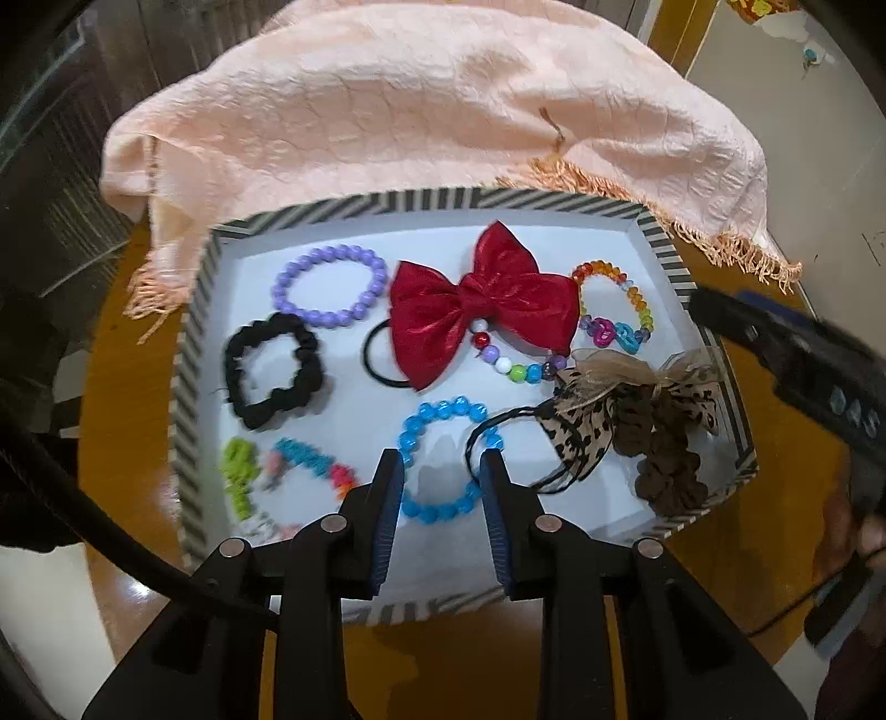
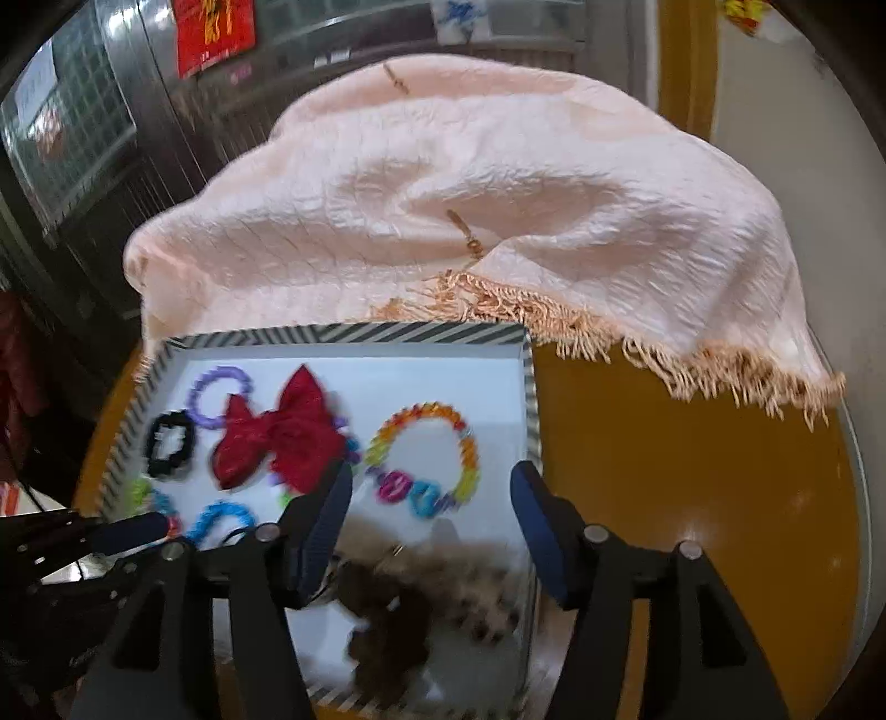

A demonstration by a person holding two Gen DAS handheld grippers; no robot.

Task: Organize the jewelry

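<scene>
On a round brown table (image 1: 138, 443), a striped tray (image 1: 188, 365) gathers the jewelry. The left gripper (image 1: 441, 471) straddles the blue bead bracelet (image 1: 443, 459), half-open and empty; the right gripper (image 2: 432, 487) hovers wide open, holding nothing.

A crumpled peach fringed cloth (image 1: 432, 105) lies on the round brown table (image 2: 692, 471), against dark window grilles (image 2: 72, 111).

Nothing really readable here tbh. There's a red poster (image 2: 216, 33) with gold characters on the wall way up past the right fingers, off to their left, but it's too blurry to make out. Same for a blue-and-white sign (image 2: 462, 16) above them.
</scene>
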